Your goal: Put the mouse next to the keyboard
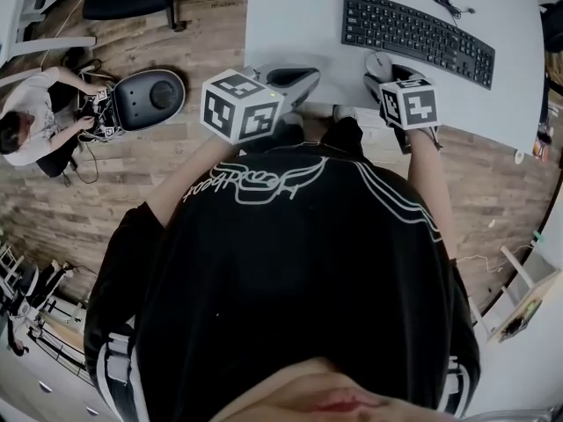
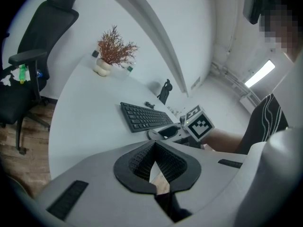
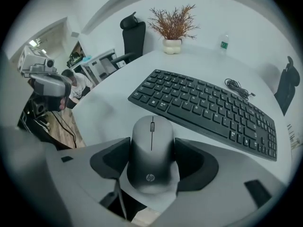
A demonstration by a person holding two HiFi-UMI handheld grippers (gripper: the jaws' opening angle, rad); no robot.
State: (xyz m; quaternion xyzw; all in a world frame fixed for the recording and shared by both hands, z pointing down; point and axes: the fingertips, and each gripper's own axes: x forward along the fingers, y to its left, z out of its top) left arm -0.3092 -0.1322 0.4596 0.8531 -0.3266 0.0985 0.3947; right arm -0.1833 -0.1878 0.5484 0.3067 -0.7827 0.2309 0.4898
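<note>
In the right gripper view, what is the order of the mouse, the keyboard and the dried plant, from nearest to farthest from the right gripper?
1. mouse, between the jaws.
2. keyboard, just ahead, toward the right.
3. dried plant, at the table's far edge.

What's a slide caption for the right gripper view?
Right gripper closed on a grey HP mouse at the white table's edge, just short of the black keyboard.

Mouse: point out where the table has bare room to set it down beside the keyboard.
Widest bare table lies off the left end of the keyboard, out to the table's left edge. A narrower strip runs between the keyboard's near edge and the table front, right of the right gripper holding the mouse. A cable crowds the keyboard's far right.
</note>
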